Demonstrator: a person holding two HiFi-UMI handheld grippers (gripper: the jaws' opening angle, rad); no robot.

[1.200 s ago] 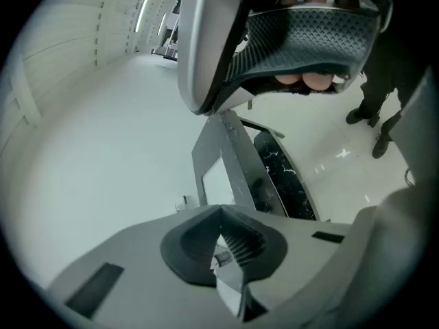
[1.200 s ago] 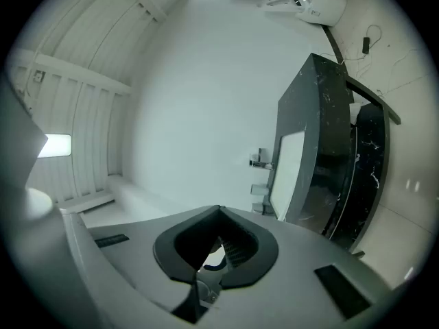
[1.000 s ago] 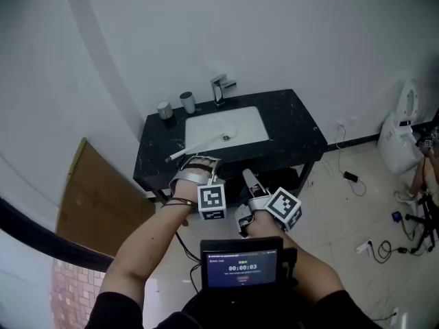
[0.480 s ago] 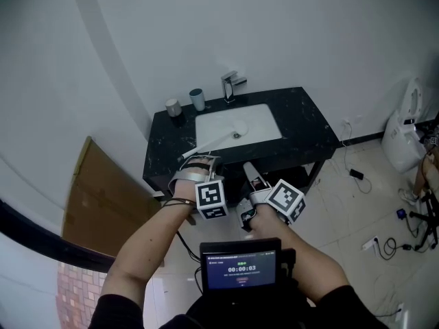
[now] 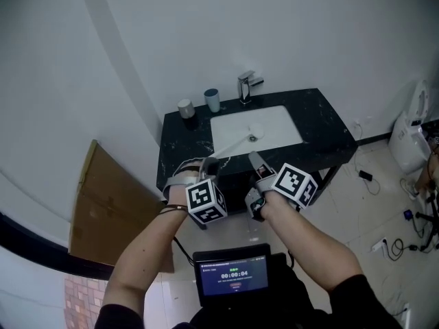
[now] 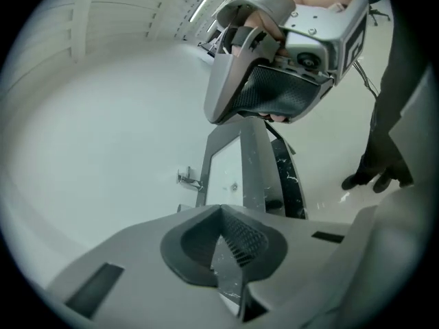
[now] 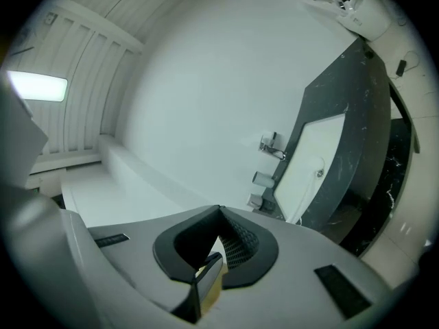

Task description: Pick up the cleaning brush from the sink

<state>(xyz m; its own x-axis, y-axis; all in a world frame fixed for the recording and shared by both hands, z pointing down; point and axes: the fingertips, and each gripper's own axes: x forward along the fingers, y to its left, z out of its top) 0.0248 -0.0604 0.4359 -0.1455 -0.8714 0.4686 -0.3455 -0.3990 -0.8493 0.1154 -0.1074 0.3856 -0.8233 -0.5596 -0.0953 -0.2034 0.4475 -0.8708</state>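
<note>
Head view showed the cleaning brush (image 5: pixel 236 144) in the sink (image 5: pixel 274 123), its handle slanting over the front rim toward the desk's (image 5: pixel 322 125) front-left corner. Two cups (image 5: pixel 185 108) and a faucet (image 5: pixel 247 86) stood along the back edge. The left hand-held gripper (image 6: pixel 221 211) and right hand-held gripper (image 7: pixel 219 210) hovered before the front edge, jaws closed and empty.

Left hand-held gripper (image 6: pixel 221 212) closed (tips touching); sink (image 6: pixel 225 173) beyond.

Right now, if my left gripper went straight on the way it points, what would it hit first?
Probably the black counter, beside the white sink; the left gripper, jaws closed, lines up with it. Nothing shows between, though depth is hard to judge.
</note>
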